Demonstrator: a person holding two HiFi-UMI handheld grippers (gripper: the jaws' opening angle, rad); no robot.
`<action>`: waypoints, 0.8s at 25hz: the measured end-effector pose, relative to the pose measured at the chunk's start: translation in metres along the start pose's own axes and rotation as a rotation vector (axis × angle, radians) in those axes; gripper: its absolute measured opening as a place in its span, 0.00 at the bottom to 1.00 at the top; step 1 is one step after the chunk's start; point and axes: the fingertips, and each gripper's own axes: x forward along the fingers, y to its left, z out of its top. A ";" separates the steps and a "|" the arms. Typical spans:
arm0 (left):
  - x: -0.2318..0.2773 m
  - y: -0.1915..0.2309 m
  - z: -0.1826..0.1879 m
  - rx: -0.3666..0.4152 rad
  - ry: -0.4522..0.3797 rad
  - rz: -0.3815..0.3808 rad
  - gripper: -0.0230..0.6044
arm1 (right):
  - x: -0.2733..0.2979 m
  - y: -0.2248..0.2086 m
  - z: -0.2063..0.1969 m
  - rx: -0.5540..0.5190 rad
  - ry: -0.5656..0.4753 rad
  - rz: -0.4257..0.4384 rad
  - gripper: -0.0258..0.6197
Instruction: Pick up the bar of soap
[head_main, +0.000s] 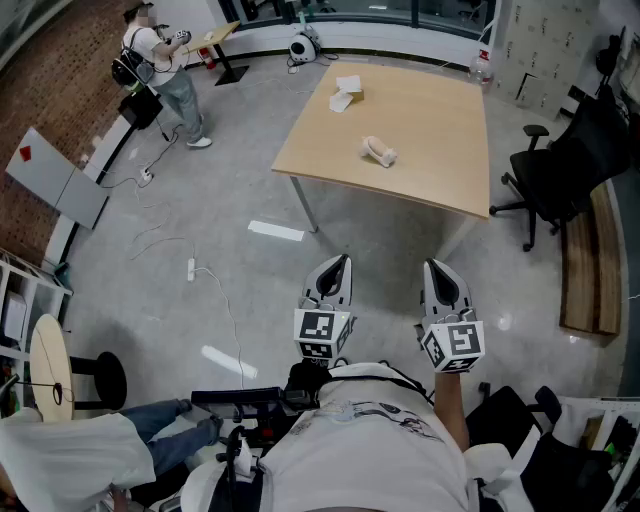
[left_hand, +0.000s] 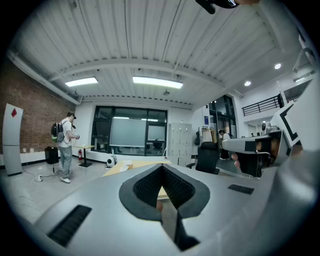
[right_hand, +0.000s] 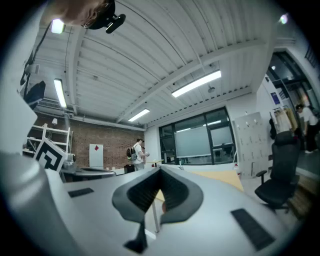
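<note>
Tongs: the left gripper (head_main: 339, 264) and the right gripper (head_main: 438, 267) are both closed, jaws together and nothing between them. They are held side by side, pointing forward.
Soap: the pale bar of soap (head_main: 378, 151) lies flat on the wooden table (head_main: 440, 150), near the middle of it and touched by nothing.
Direction: the soap is straight ahead of the tongs and well apart from them, with bare floor (head_main: 250, 180) and the near table edge between.
Long axis: in the head view it runs across, from upper left to lower right, not toward the person.
Nearer side: it lies between the lines of the two grippers, I think a little closer to the left one.
Next move: probably walking closer, opening one gripper and closing across the short side.
Around: a black office chair (head_main: 565, 165) stands right of the table.
</note>
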 end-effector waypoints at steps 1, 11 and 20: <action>0.001 -0.002 -0.001 -0.001 0.001 0.000 0.04 | 0.000 -0.001 -0.001 0.000 0.002 0.001 0.04; 0.008 -0.019 -0.005 0.007 0.013 0.006 0.04 | -0.005 -0.006 -0.007 -0.016 0.023 0.033 0.04; 0.002 -0.026 -0.014 -0.001 0.044 0.027 0.04 | -0.011 -0.011 -0.013 0.012 0.026 0.053 0.04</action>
